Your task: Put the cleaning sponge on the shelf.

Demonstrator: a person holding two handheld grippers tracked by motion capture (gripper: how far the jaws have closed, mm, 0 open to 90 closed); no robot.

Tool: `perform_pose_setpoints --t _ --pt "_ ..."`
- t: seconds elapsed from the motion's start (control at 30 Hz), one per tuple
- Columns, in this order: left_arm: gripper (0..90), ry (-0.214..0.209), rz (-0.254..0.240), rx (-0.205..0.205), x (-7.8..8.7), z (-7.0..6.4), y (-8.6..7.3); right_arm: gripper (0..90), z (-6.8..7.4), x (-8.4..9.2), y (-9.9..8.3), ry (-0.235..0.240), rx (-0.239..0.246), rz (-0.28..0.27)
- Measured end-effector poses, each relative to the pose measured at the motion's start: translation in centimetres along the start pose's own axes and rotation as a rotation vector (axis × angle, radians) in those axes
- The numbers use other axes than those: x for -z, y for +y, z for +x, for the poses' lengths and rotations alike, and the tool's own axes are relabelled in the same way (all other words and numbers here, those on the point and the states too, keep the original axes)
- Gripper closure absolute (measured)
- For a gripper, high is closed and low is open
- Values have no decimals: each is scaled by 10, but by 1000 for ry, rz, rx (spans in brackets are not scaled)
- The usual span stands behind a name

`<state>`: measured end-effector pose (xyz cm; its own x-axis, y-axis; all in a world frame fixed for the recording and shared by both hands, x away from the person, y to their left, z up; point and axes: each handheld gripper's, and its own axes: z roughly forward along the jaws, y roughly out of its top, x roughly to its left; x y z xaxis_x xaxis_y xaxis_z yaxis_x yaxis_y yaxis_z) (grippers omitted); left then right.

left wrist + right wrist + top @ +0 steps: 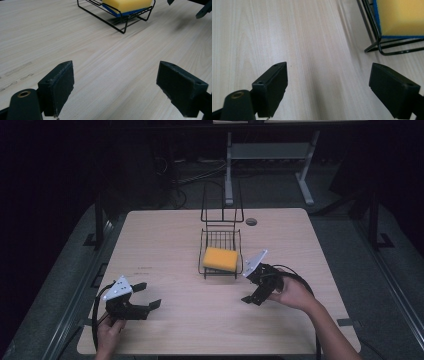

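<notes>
A yellow sponge (220, 259) with a blue underside lies in a black wire rack (221, 237) at the middle of the wooden table (170, 240). The sponge (127, 5) and rack (117, 22) sit far ahead in the left gripper view. My left gripper (147, 295) is open near the table's front left, nothing between its jaws. My right gripper (247, 285) is open just right of the rack, jaws empty. In the right gripper view the sponge (399, 17) and a rack corner (374, 45) lie at the upper right. Both grippers (116, 85) (328, 87) hover over bare wood.
The rack has a tall wire back (222, 202) rising behind the sponge. A small round grommet (251, 221) sits in the table near the far edge. Beyond the table a desk frame (270, 160) and cables lie on a dark floor.
</notes>
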<state>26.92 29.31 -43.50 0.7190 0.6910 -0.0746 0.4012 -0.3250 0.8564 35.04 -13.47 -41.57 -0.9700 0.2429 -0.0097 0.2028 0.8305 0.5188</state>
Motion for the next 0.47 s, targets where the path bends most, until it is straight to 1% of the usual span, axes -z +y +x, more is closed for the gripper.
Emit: perform_pose_setpoints --t 0.4,0.47 --pt "141 -1 2 -2 -1 0 0 150 3 6 -14 -7 -29 -5" --pt "141 0 4 -5 -1 0 0 150 4 8 -16 -13 -26 -5"
